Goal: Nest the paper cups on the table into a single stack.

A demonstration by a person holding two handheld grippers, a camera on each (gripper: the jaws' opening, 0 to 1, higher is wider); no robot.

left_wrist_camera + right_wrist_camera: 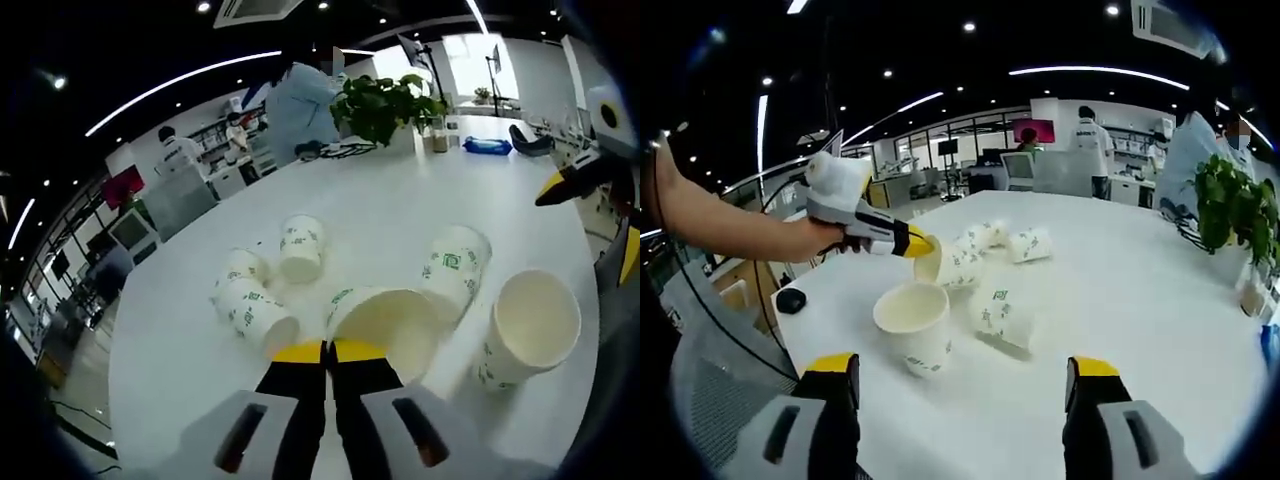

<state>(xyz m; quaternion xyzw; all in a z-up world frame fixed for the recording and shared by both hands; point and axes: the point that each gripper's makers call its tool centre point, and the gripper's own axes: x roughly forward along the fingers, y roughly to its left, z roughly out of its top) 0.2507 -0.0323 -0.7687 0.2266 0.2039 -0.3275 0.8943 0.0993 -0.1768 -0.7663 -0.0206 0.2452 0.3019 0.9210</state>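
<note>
Several white paper cups with green print lie on the white table [400,200]. My left gripper [325,350] is shut on the rim of one tilted cup [385,320], mouth facing me. To its right, an upright cup [525,330] stands beside a lying cup [455,265]. Three more lie at the left: one [300,248], another [240,268] and a third [258,315]. My right gripper [965,368] is open and holds nothing, short of the upright cup [915,325] and a lying cup [1000,310]. Beyond them the left gripper [918,243] holds its cup [945,265].
A potted plant [385,105] and a blue packet [488,146] sit at the table's far side. The right gripper [592,218] shows at the right edge. A person's arm [730,230] holds the left gripper. People and desks stand in the background.
</note>
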